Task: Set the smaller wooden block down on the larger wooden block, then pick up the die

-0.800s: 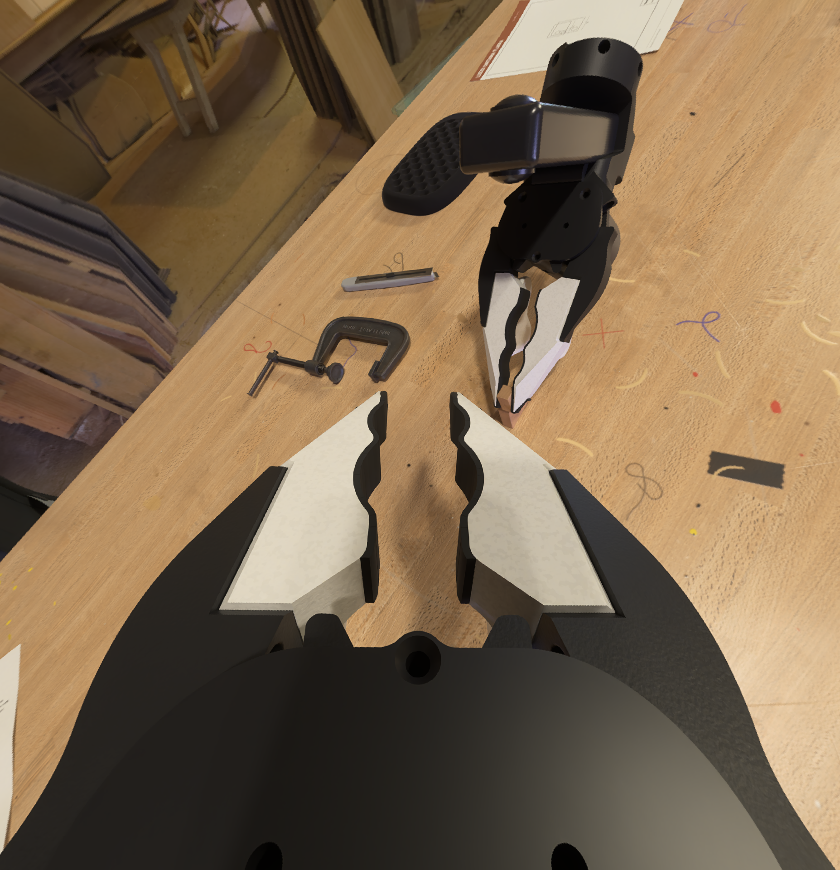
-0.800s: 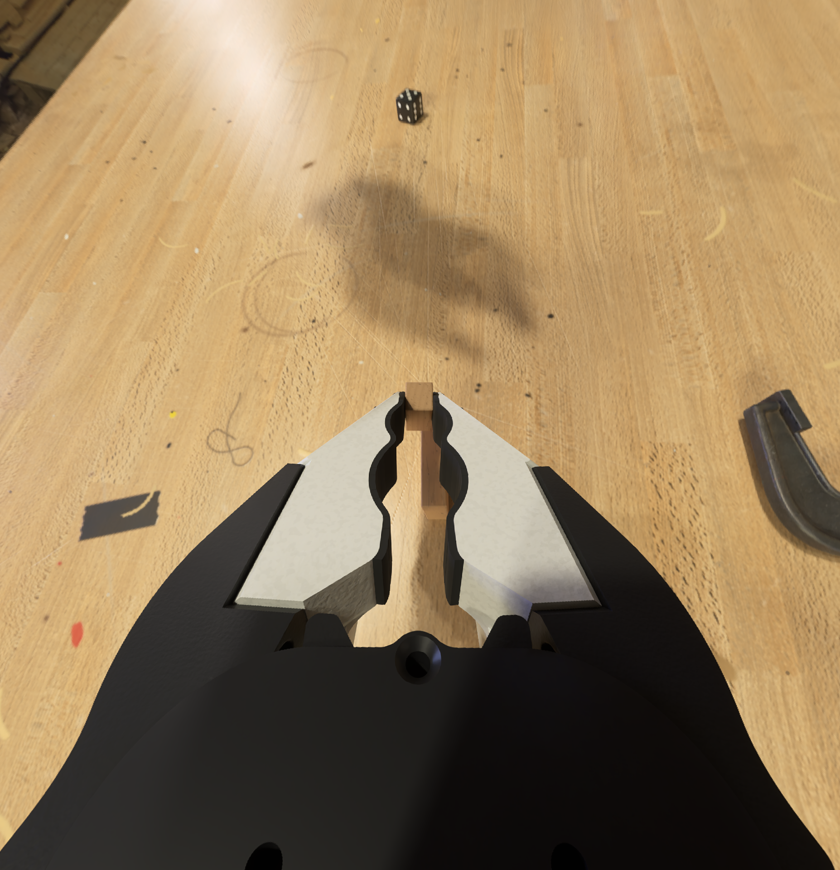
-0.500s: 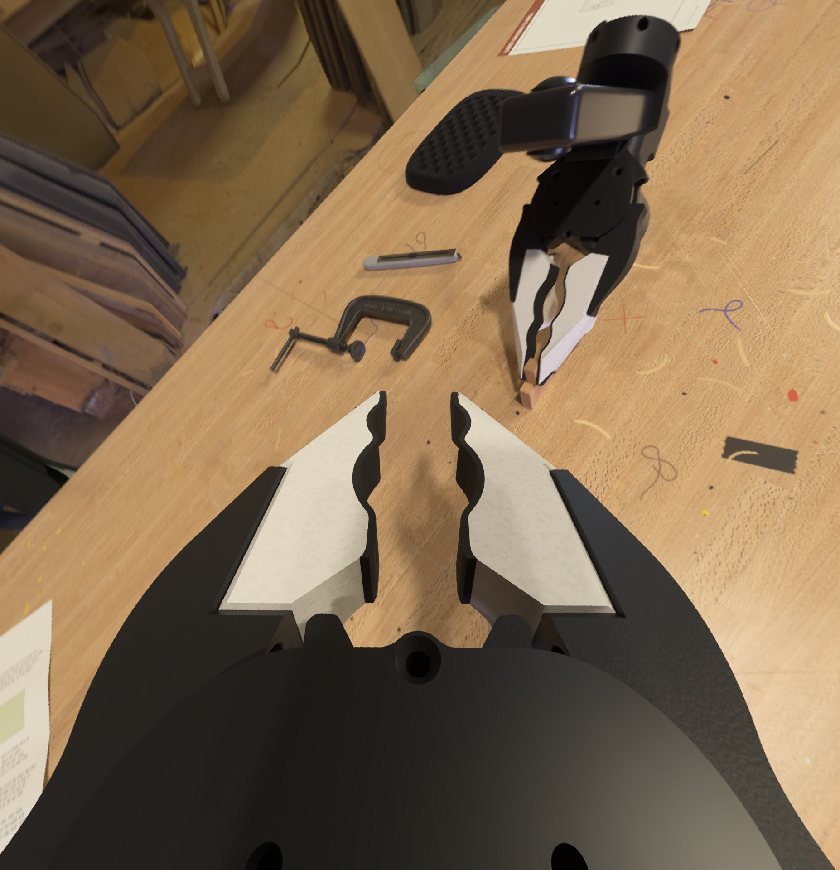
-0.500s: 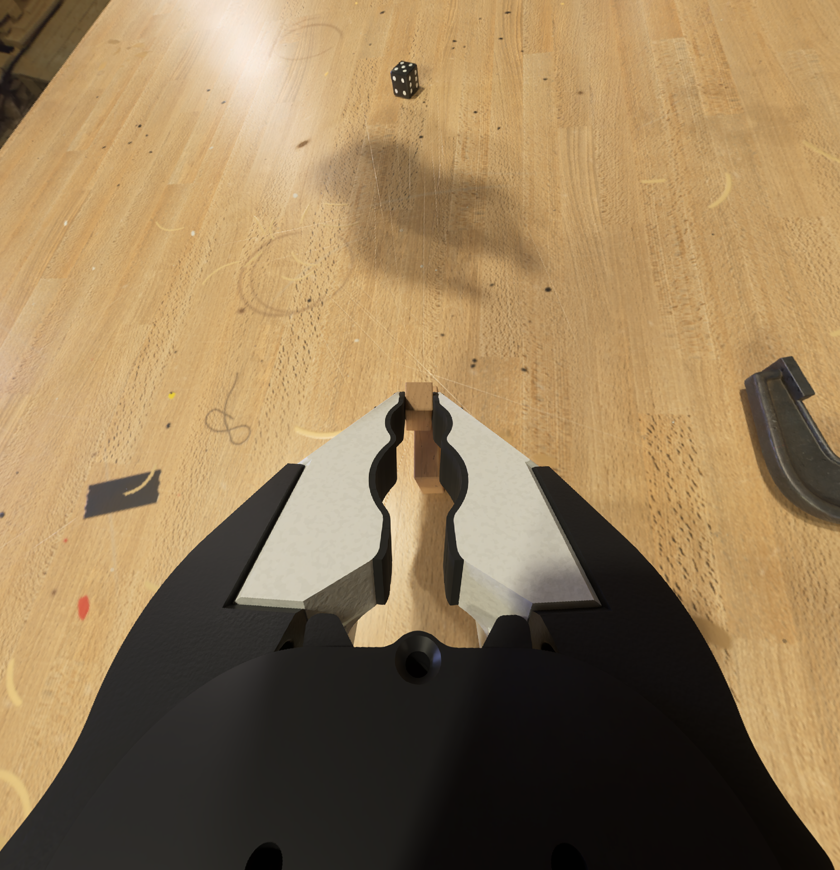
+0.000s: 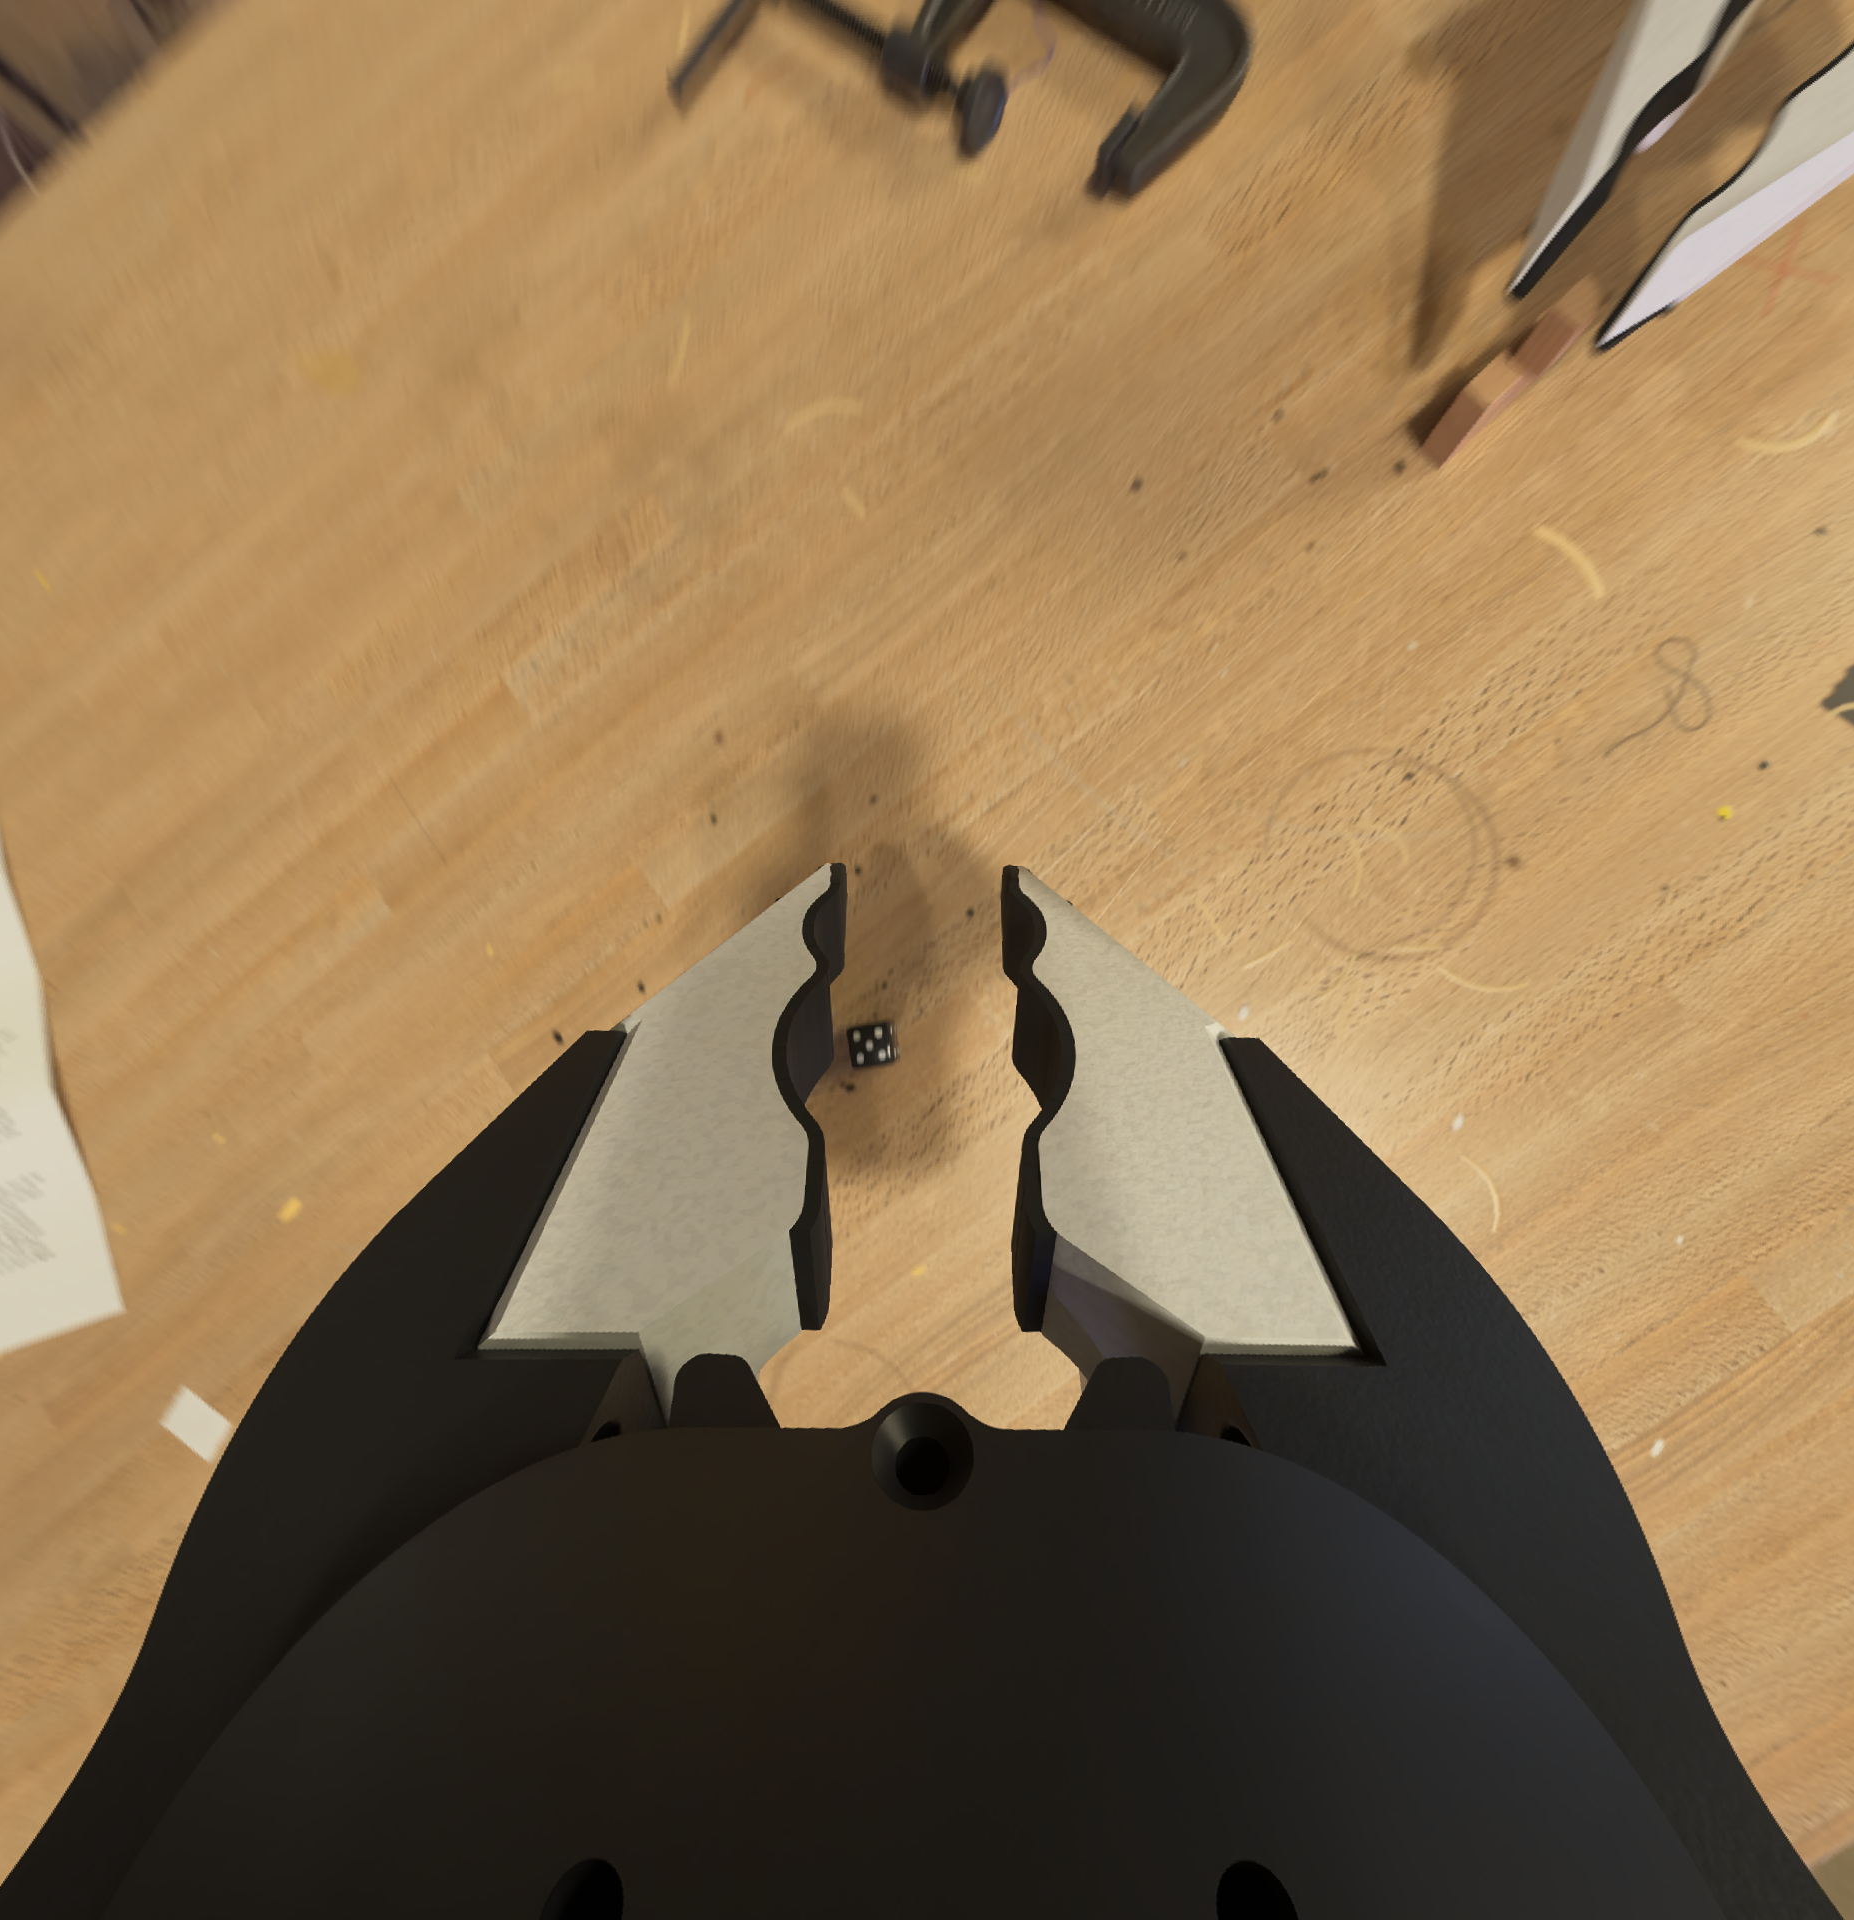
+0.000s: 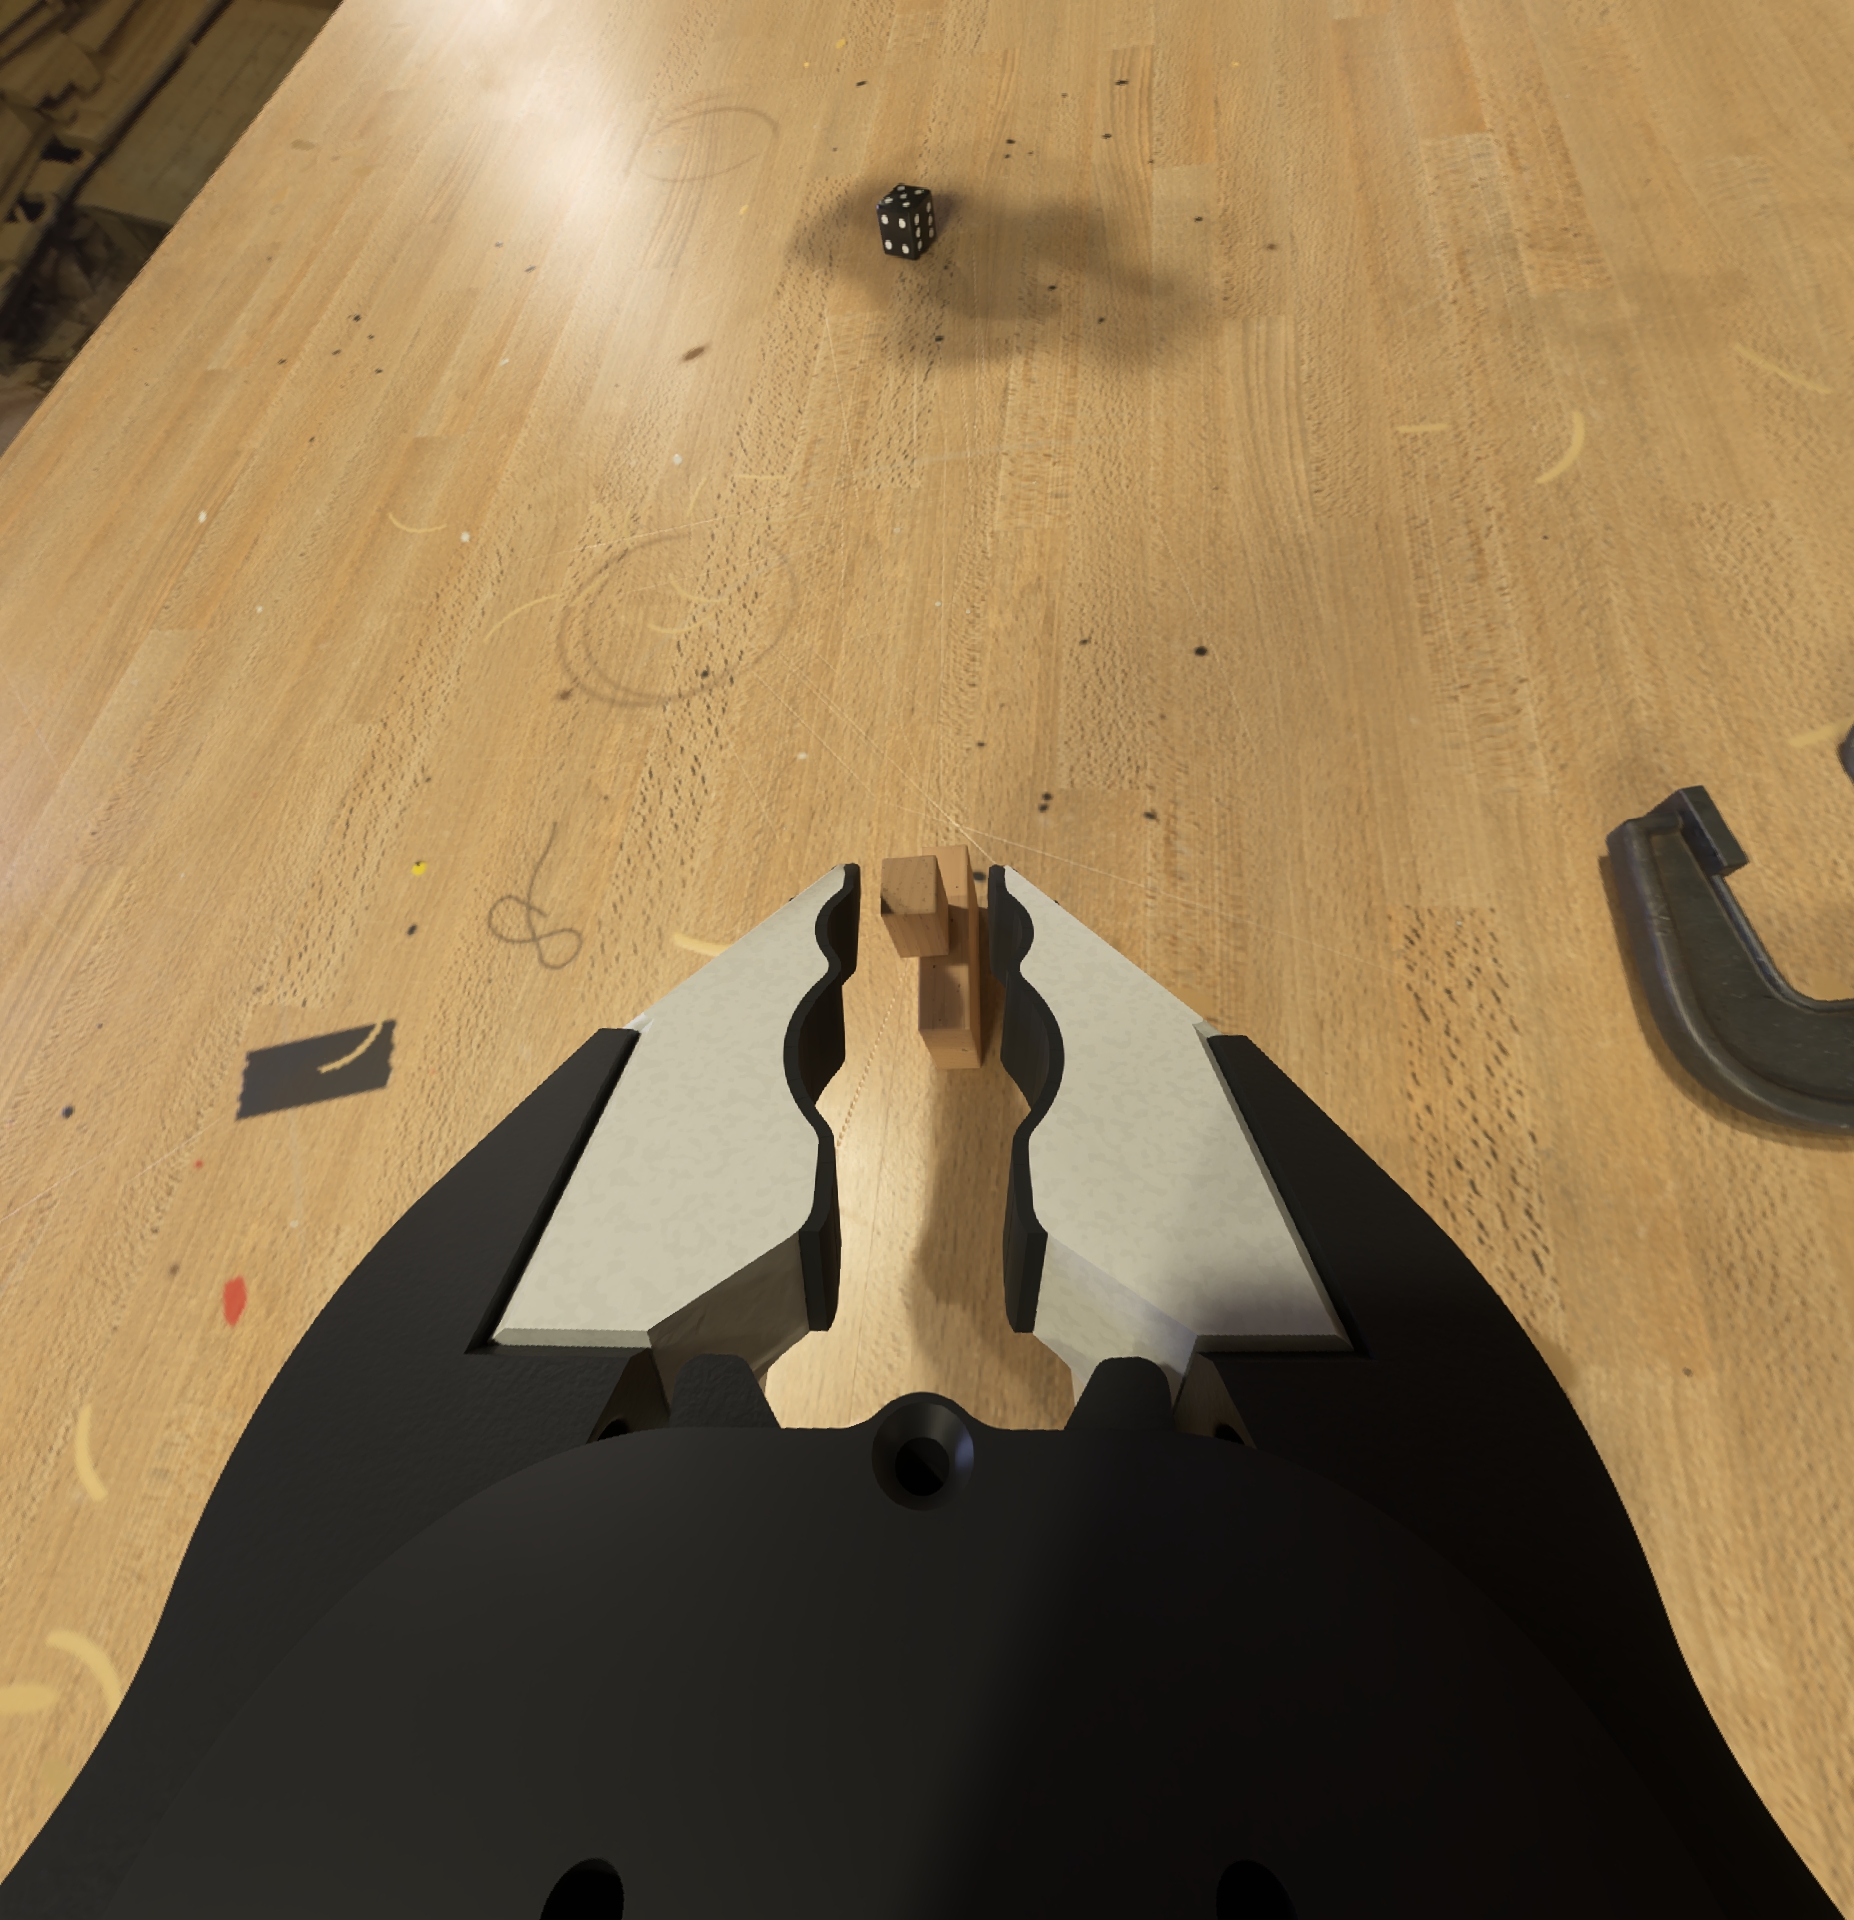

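Die [image 5: 871,1043] sat mid-tabletop, clear of every edge, between my left gripper [image 5: 923,883]'s spread, empty fingers. Small, rigid, probably light and slick: pinch opposite flat faces. Right gripper [image 6: 923,883] open around the blocks [image 6: 938,956].

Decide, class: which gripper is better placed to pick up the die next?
Left. The left gripper is open with the die between its fingers, near the left one. The right gripper, also open, sits at the wooden blocks, far from the die.
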Action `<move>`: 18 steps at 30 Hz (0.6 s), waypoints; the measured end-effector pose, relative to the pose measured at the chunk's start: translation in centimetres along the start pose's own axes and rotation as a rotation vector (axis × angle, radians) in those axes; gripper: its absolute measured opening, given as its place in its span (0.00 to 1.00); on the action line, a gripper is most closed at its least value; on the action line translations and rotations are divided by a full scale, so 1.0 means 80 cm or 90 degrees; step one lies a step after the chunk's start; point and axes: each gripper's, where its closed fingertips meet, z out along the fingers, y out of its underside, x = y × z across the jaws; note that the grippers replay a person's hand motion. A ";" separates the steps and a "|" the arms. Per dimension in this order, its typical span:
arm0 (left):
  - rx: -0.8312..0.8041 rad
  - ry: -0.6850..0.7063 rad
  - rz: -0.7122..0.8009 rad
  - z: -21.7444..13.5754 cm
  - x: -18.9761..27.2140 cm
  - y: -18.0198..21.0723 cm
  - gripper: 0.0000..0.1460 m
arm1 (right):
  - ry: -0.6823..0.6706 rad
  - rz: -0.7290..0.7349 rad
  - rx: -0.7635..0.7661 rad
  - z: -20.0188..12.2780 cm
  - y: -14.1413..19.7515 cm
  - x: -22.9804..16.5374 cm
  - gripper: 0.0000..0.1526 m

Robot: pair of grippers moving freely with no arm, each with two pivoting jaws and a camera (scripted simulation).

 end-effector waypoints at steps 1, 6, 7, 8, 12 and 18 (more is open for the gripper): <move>-0.016 0.004 -0.018 0.007 -0.005 0.012 0.20 | 0.004 -0.002 -0.001 -0.002 -0.001 0.001 0.16; -0.158 0.022 -0.073 0.055 -0.018 0.081 0.21 | 0.010 -0.004 0.015 -0.008 -0.007 0.002 0.16; -0.183 0.019 -0.080 0.063 -0.021 0.094 0.22 | 0.010 -0.005 0.016 -0.009 -0.007 0.002 0.16; -0.202 0.022 -0.088 0.070 -0.022 0.104 0.22 | 0.012 -0.006 0.016 -0.010 -0.008 0.002 0.16; -0.245 0.038 -0.111 0.087 -0.019 0.127 0.24 | 0.013 -0.007 0.017 -0.011 -0.008 0.003 0.16; -0.281 0.031 -0.129 0.102 -0.020 0.145 0.24 | 0.012 -0.011 0.015 -0.010 -0.009 0.001 0.16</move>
